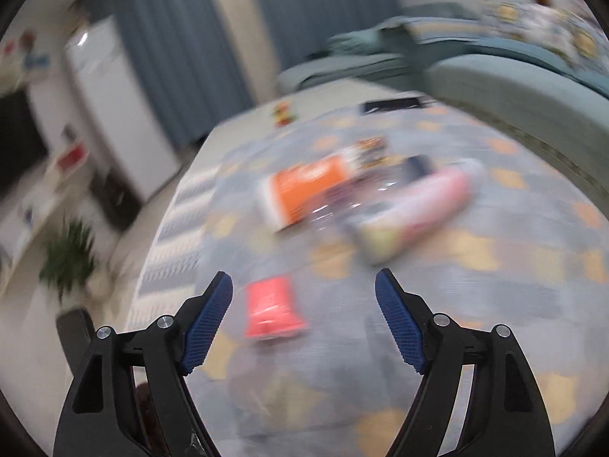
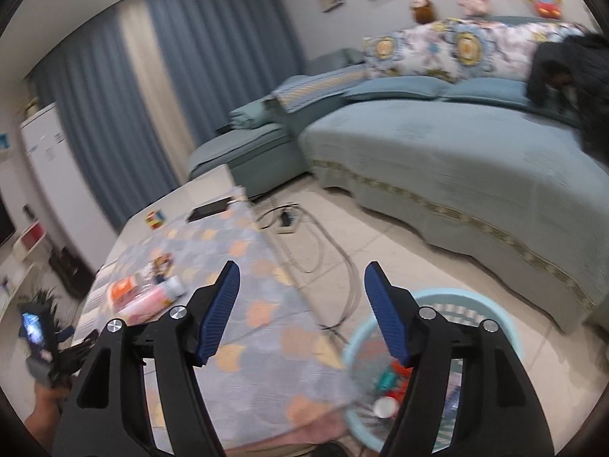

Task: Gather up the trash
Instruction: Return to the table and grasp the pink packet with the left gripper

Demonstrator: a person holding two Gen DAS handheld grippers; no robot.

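A patterned tabletop (image 2: 243,266) stands beside a teal sofa (image 2: 437,160). Wrappers (image 1: 316,190) lie mid-tabletop; a red packet (image 1: 272,312) sits nearer. Left gripper (image 1: 303,304) and right gripper (image 2: 302,285): fingers spread, empty. Blue basket (image 2: 491,304) on floor.

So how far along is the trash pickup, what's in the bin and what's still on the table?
Done: the light blue basket on the floor already holds several pieces of trash. In hand: nothing; the left gripper and right gripper are both open and empty. Left: on the table's patterned cloth lie a red packet, an orange packet, a pink bottle and small wrappers.
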